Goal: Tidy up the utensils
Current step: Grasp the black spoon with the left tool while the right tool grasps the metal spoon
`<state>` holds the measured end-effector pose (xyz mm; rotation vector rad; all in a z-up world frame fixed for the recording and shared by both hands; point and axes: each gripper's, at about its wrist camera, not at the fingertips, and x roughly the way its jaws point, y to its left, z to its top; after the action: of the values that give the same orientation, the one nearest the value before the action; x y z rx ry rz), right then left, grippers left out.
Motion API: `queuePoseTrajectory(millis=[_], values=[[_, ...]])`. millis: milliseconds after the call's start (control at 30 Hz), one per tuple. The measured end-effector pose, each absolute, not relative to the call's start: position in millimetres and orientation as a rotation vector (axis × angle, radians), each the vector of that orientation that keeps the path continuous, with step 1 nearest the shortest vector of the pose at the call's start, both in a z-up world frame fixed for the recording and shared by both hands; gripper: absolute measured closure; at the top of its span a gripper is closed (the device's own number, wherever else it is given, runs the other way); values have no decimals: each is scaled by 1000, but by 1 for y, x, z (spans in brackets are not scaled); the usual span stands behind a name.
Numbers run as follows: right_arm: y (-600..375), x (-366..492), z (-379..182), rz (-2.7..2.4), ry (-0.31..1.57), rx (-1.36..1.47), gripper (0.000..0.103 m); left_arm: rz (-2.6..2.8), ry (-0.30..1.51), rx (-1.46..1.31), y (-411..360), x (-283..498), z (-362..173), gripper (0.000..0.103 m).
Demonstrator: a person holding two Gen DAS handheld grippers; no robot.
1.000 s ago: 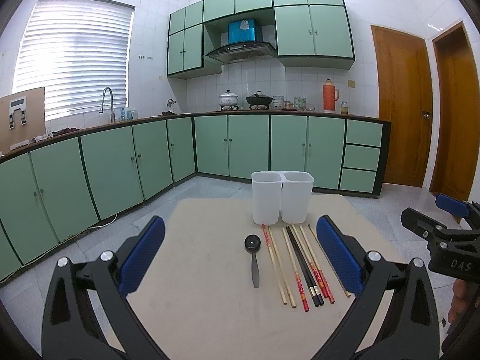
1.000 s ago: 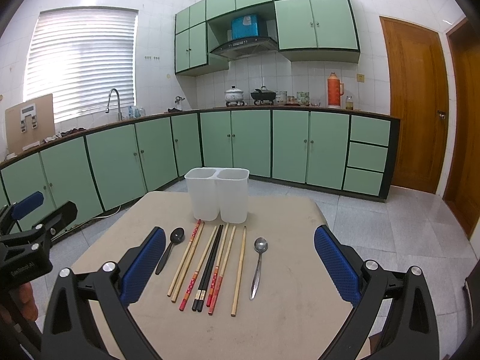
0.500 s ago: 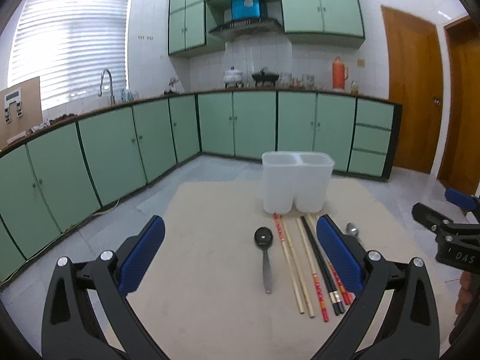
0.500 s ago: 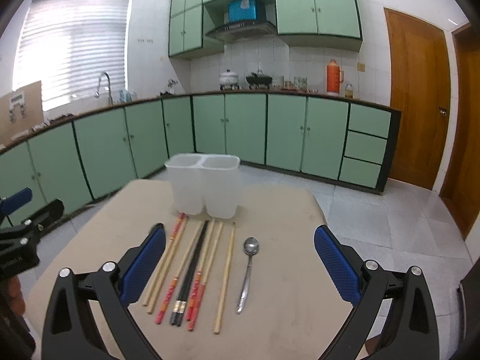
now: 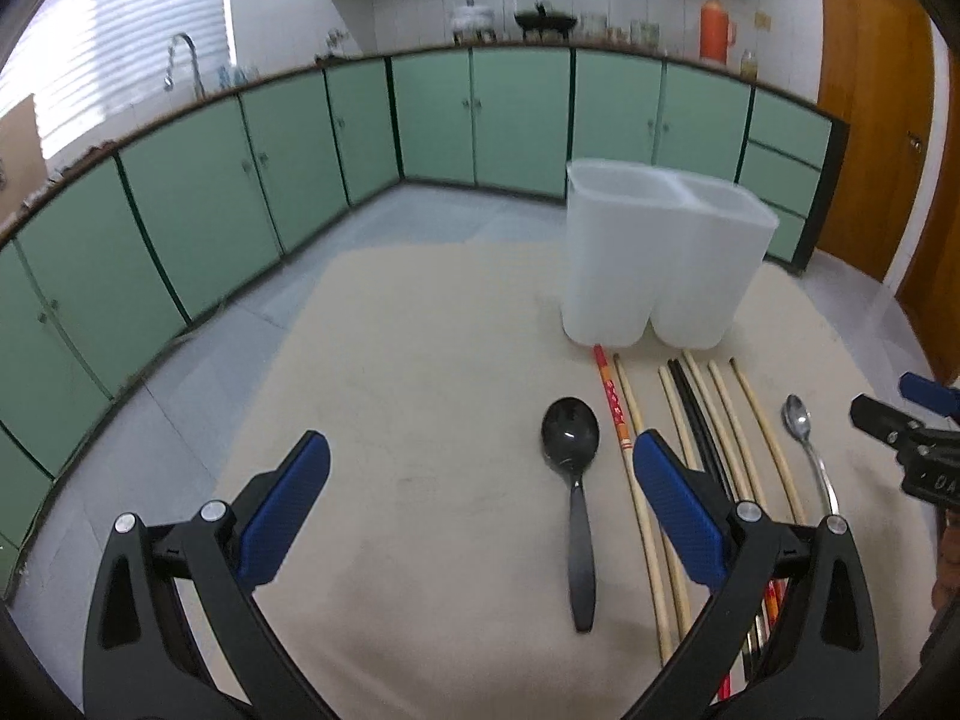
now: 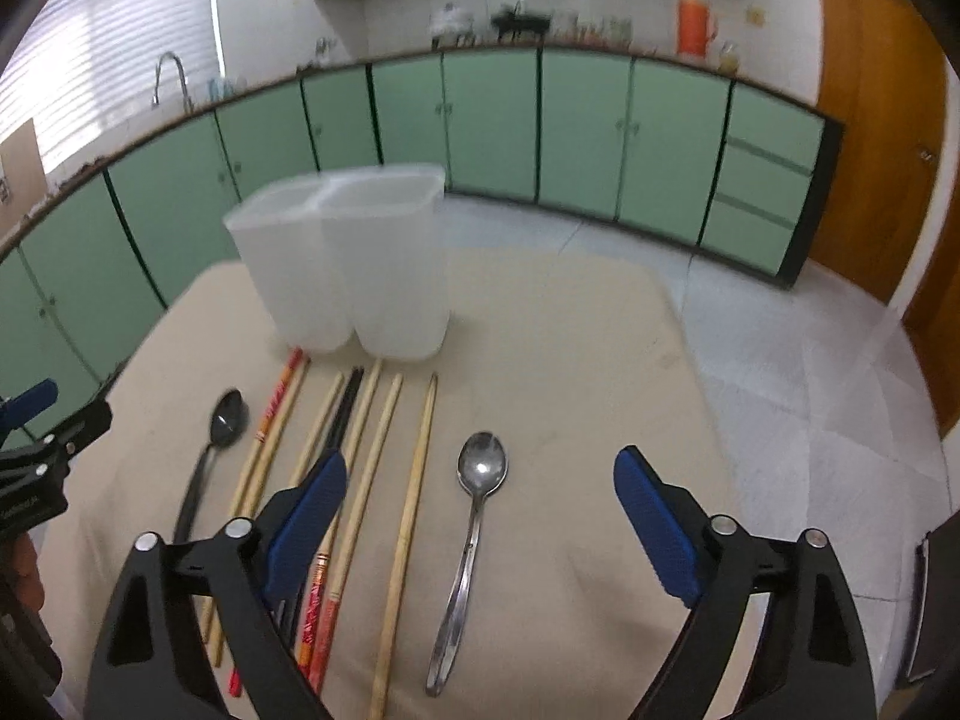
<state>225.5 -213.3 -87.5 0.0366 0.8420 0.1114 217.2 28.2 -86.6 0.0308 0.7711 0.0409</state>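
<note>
Green-cabinet kitchen; beige desk (image 6: pixel 570 324). Nothing sorted yet: spoons, chopsticks lie before white holder (image 6: pixel 354 264). Right gripper (image 6: pixel 480 510), jaws apart, over metal spoon (image 6: pixel 474 516); next, likely descend, clamp handle.

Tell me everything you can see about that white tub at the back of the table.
The white tub is a tall container of milky, translucent plastic, apparently one piece with two open-topped compartments side by side and rounded bases. It stands upright on the beige table, toward its far side, and nothing shows through its walls. The tips of the chopsticks lie just in front of it; whether the red one touches its base is unclear. Neither gripper is near it.
</note>
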Motion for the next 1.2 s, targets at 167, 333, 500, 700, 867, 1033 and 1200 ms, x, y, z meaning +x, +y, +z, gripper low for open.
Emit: queuePoseTrajectory(millis=[167,333,500,700,867,1033,1200], values=[[-214,249,-112,123,935,51,25,42,851,49,16,249,-108,5],[-219,267,-126,111,1021,81,32,48,919,61,10,273,-125,5],[-219,276,-132,123,1057,94,37,45,972,50,11,285,-137,8],[-218,284,-140,114,1104,116,45,14,1044,4,15,293,-151,23],[-212,288,-138,108,1116,84,56,4,1065,-1,17,298,-155,25],[-207,286,-136,107,1118,78,73,-2,1065,-5,14,298,-154,29],[-207,282,-134,117,1101,70,75,-37,1047,-5,10,298,-149,57]])
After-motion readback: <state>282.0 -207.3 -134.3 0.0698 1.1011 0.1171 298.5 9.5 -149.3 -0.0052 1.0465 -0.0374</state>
